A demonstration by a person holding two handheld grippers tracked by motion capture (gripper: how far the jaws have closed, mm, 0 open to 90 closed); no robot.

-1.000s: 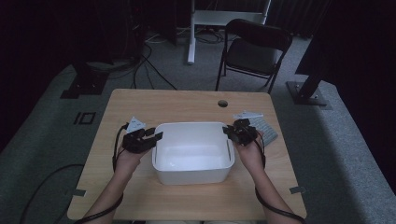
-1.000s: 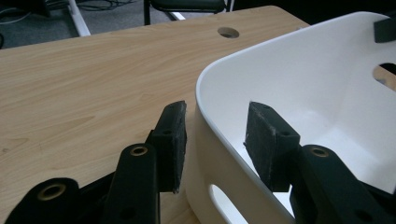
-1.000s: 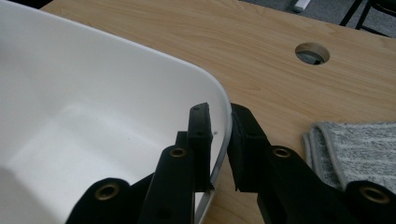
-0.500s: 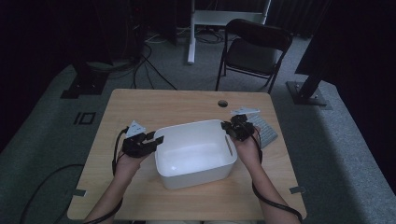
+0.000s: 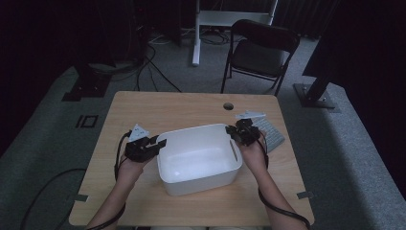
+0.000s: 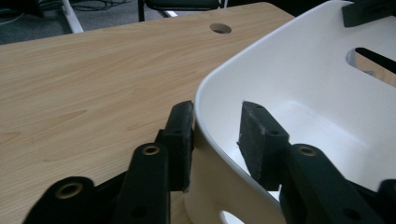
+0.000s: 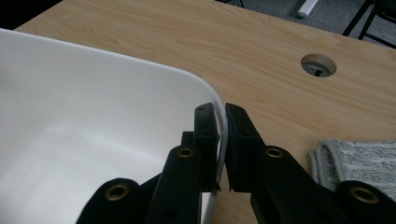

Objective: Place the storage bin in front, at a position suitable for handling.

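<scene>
Two hand-held grippers on white bin [image 5: 198,158]: right [image 7: 222,140] clamps rim; left [image 6: 215,140] open, straddling rim w/ gap.

No readable text or label seems to appear anywhere.

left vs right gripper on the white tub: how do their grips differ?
The right gripper has its jaws pinched shut on the rim of the white tub, while the left gripper straddles the rim with jaws apart: outer pad touching the wall, inner pad clear of it. In the high view the right gripper sits by the tub's far right corner and the left gripper at its left side. Both straddle the rim, one jaw inside and one outside.
</scene>
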